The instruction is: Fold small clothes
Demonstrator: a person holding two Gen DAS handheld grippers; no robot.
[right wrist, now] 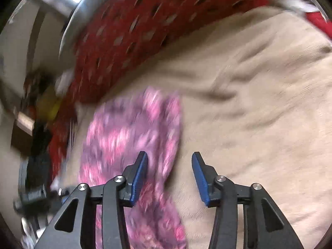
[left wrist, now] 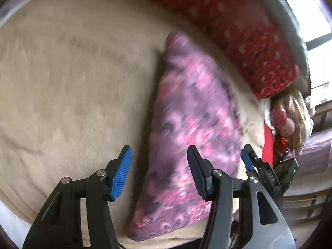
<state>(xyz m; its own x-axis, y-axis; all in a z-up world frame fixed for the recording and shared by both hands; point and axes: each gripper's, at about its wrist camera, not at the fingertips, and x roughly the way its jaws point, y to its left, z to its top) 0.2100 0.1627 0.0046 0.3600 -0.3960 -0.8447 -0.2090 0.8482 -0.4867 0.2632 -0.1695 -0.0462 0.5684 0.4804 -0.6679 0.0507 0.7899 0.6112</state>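
A small pink and purple patterned garment (left wrist: 186, 128) lies folded in a long narrow shape on a beige blanket (left wrist: 72, 83). My left gripper (left wrist: 159, 161) is open and empty, its jaws wide apart above the garment's near end. The right gripper's blue fingertip (left wrist: 247, 159) shows at the garment's right edge in the left wrist view. In the right wrist view the garment (right wrist: 132, 137) lies to the left, and my right gripper (right wrist: 170, 170) is open and empty over its right edge and the blanket (right wrist: 259, 114). Both views are blurred.
A red pillow with white spots (left wrist: 238, 33) lies along the far side of the bed, also in the right wrist view (right wrist: 132, 31). A pile of red and mixed clothes (left wrist: 284, 122) sits at the bed's right end. A window (left wrist: 311, 20) is beyond.
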